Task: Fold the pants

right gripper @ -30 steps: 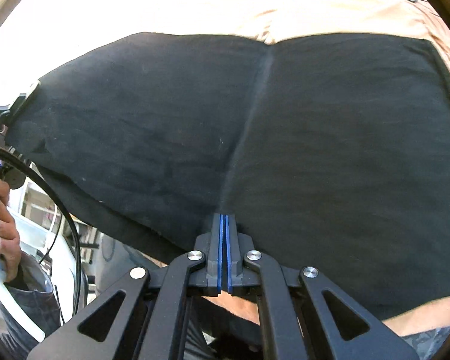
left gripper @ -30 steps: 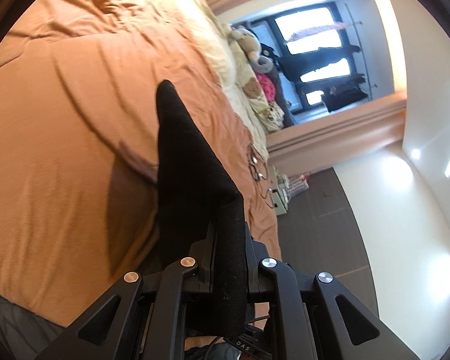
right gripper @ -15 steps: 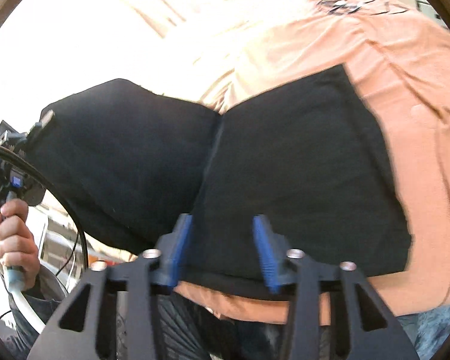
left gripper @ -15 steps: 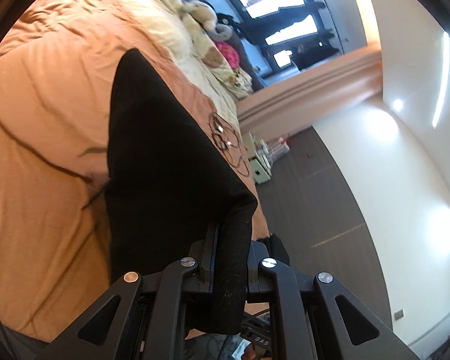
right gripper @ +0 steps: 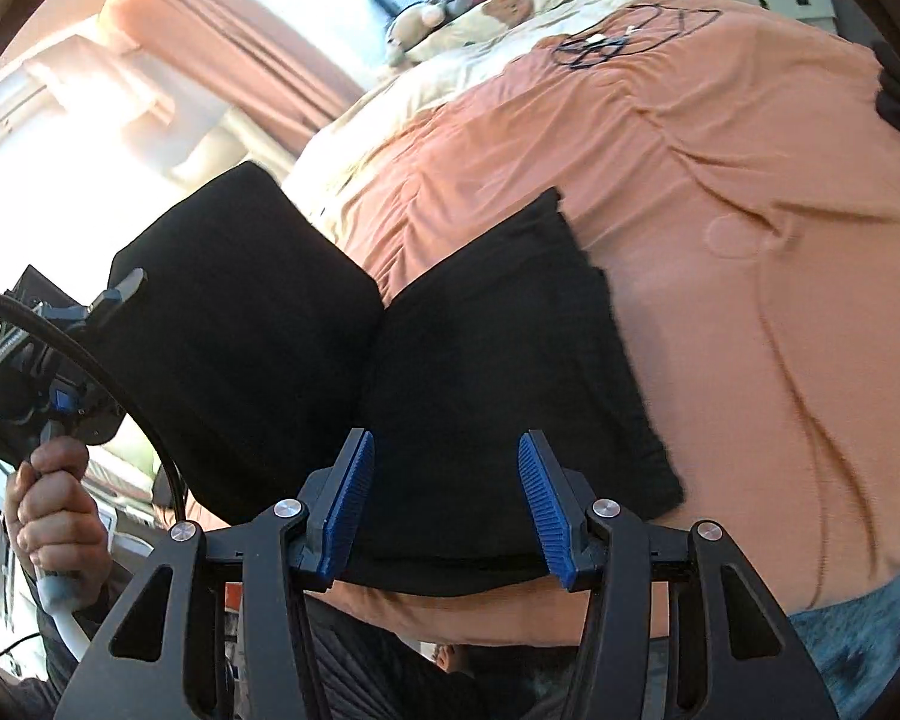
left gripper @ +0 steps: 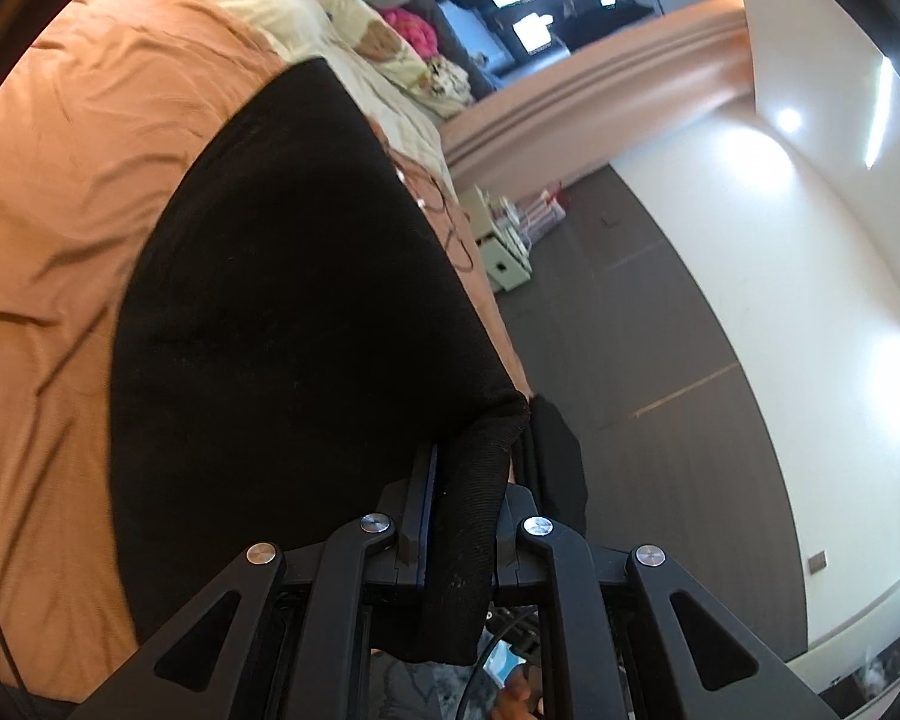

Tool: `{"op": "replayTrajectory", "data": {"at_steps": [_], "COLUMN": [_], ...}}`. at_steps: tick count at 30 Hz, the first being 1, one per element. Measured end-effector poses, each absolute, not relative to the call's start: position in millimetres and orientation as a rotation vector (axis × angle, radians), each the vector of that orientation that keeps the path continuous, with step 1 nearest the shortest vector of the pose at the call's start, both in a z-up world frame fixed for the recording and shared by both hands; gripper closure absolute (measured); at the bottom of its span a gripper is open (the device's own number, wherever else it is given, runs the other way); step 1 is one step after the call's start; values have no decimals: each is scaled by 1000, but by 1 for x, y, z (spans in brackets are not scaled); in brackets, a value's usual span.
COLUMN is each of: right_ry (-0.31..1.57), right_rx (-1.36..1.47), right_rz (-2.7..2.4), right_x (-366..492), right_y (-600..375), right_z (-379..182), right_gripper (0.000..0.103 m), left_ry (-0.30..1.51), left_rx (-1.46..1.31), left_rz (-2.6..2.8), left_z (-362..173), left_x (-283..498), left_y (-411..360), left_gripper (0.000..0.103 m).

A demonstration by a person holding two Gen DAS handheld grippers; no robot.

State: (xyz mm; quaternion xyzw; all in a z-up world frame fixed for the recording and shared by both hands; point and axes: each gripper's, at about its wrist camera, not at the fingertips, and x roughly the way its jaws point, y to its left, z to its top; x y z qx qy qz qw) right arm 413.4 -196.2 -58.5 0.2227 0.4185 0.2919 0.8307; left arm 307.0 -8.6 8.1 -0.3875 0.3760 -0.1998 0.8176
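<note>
Black pants lie partly flat on the orange bed cover, near the bed's front edge. One side of the pants is lifted and curves up to the left. My left gripper is shut on that raised edge, a thick fold of black cloth squeezed between its jaws. In the right wrist view the left gripper shows at the far left, held by a hand. My right gripper stands open just above the flat part, blue pads apart and gripping nothing.
A black cable lies on the cover farther up the bed. Plush toys and pillows sit at the head. A pale nightstand stands on the dark floor beside the bed.
My right gripper opened and let go of the pants, which now lie flatter on the bed. My left gripper carried its held edge sideways and rolled, so more cloth spreads out before it.
</note>
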Motion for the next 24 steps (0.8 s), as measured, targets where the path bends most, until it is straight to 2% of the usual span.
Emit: {"op": "replayTrajectory", "data": {"at_steps": [15, 16, 19, 21, 22, 23, 24], "right_ry": [878, 877, 877, 887, 887, 885, 888], "right_rx": [563, 571, 592, 607, 617, 617, 613], "right_rz": [548, 550, 571, 588, 599, 600, 599], "right_x": [394, 392, 390, 395, 394, 394, 394], "right_y": [-263, -265, -269, -269, -268, -266, -265], "right_z": [-65, -65, -65, -69, -69, -70, -71], "right_gripper": [55, 55, 55, 50, 45, 44, 44], "left_ry": [1028, 1036, 1072, 1088, 1098, 1100, 1094], "left_rx": [-747, -737, -684, -692, -696, -695, -691], "left_rz": [-461, -459, -476, -498, -495, -475, -449], "left_z": [-55, -56, -60, -60, -62, -64, -64], "left_x": [355, 355, 358, 361, 359, 357, 355], "left_y": [-101, -105, -118, -120, -119, -115, -109], "left_gripper": [90, 88, 74, 67, 52, 44, 44]}}
